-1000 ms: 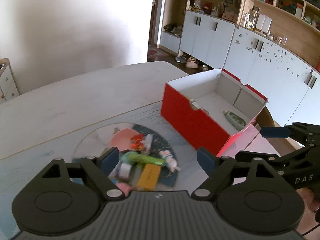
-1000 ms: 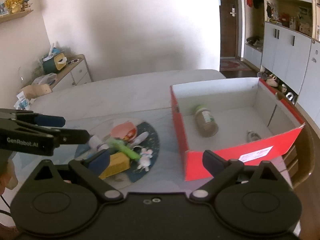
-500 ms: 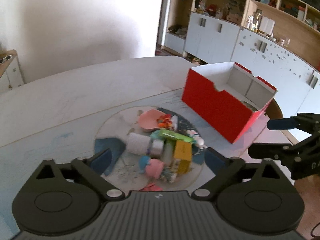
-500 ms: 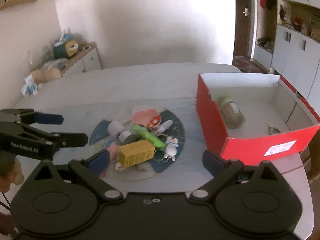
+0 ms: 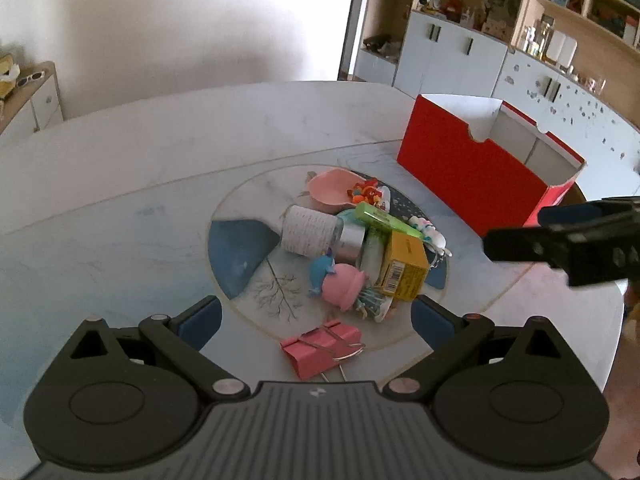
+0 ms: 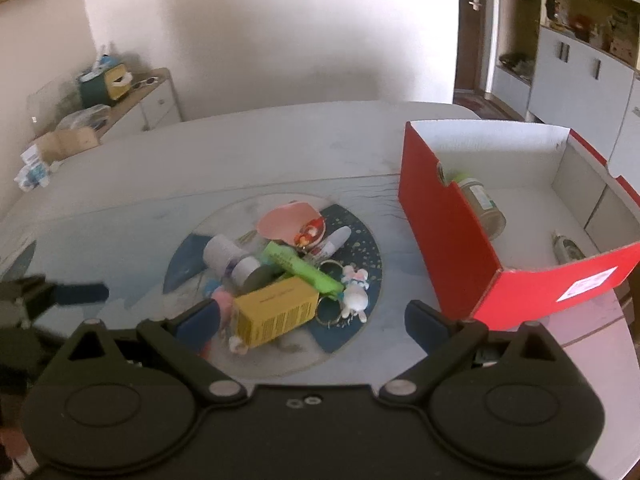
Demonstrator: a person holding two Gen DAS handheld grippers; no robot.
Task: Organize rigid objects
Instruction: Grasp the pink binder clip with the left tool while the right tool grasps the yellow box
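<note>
A pile of small items lies on the round table inlay: a yellow box (image 5: 404, 268) (image 6: 276, 312), a green tube (image 5: 384, 218) (image 6: 304, 266), a white-labelled jar (image 5: 310, 230), a pink bowl (image 5: 330, 188) (image 6: 286, 220), a pink toy (image 5: 344, 286) and a pink binder clip (image 5: 320, 348). A red box (image 5: 468, 172) (image 6: 444, 232) stands to the right and holds a jar (image 6: 480, 204) and a small bottle (image 6: 568, 246). My left gripper (image 5: 316, 316) is open, just in front of the clip. My right gripper (image 6: 312, 320) is open, near the yellow box.
The pale table (image 5: 160, 160) has its edge at the right, close behind the red box. White cabinets (image 5: 452, 56) and shelves stand beyond. A low sideboard (image 6: 132, 108) with clutter stands at the far left.
Both grippers have pulled back from the red box toward the pile. The left view has swung left, so the pile and the binder clip now lie between its fingers.
</note>
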